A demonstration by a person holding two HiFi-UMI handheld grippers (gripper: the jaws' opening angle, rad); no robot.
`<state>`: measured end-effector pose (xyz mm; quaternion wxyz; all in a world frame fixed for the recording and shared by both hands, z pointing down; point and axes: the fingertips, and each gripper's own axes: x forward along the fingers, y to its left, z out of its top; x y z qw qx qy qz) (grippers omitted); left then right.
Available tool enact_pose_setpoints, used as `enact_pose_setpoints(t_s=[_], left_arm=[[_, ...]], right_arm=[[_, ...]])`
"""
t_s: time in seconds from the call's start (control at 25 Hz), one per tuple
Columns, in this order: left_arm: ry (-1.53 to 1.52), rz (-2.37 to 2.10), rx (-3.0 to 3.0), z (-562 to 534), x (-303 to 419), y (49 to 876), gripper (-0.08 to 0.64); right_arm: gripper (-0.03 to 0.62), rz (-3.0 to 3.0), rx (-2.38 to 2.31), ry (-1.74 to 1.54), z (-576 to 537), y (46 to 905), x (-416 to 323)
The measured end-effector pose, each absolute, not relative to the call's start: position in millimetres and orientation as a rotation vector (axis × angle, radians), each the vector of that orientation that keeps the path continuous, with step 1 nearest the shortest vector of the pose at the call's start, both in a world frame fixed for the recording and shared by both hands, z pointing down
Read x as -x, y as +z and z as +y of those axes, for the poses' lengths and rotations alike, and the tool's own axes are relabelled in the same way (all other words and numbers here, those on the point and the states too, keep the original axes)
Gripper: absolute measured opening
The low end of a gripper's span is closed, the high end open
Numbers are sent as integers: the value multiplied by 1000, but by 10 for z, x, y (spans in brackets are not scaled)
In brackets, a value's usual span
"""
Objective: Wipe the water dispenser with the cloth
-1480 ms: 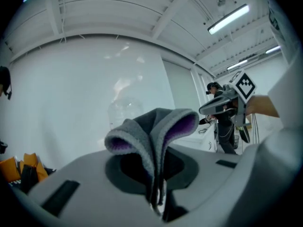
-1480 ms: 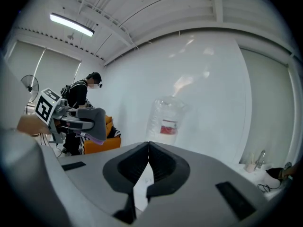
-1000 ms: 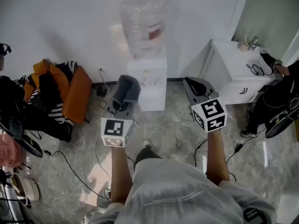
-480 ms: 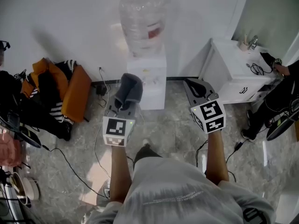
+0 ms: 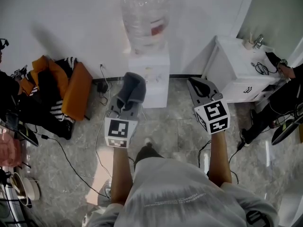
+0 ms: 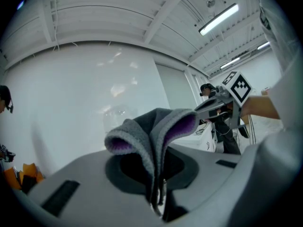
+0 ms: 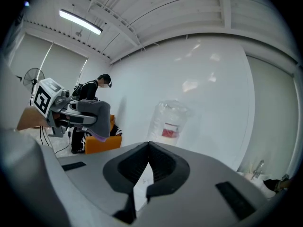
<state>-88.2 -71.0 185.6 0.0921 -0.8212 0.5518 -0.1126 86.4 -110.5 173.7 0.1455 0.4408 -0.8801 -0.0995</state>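
The left tool point(image 5: 128, 104) is clamped narrow on a folded grey cloth point(image 5: 132, 90) with a purple inner face; in the left gripper view the fold stands up out of the pinch and its two lobes droop to either side. The right tool point(image 5: 196, 86) carries nothing: its own view shows the jaws drawn together, with only a slit of white showing low between them. The water dispenser point(image 5: 149, 75) stands upright on the marble floor point(image 5: 170, 126) against the white wall at 12 o'clock from the person, a clear bottle point(image 5: 144, 20) with a red label seated on top, so its long axis runs vertically. From the cloth-bearing tool the white cabinet lies at about 1 o'clock and near, though not touching; from the empty tool it sits at about 10 o'clock and farther off. The left side is therefore the nearer one and the one fitted to wipe. No wiping looks begun; my judgement is that the coming move calls for pushing the cloth forward and a little rightward until it meets the cabinet's front or top, then stroking along the vertical face
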Motion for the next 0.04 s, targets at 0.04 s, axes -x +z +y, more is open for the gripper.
enact_pose_setpoints(t_s=[0.04], left_arm=[[-334,1637,2438,-713,881,1858,52]], right_arm=[[15,-2537,-1270,-284,-1110,1741,-861]])
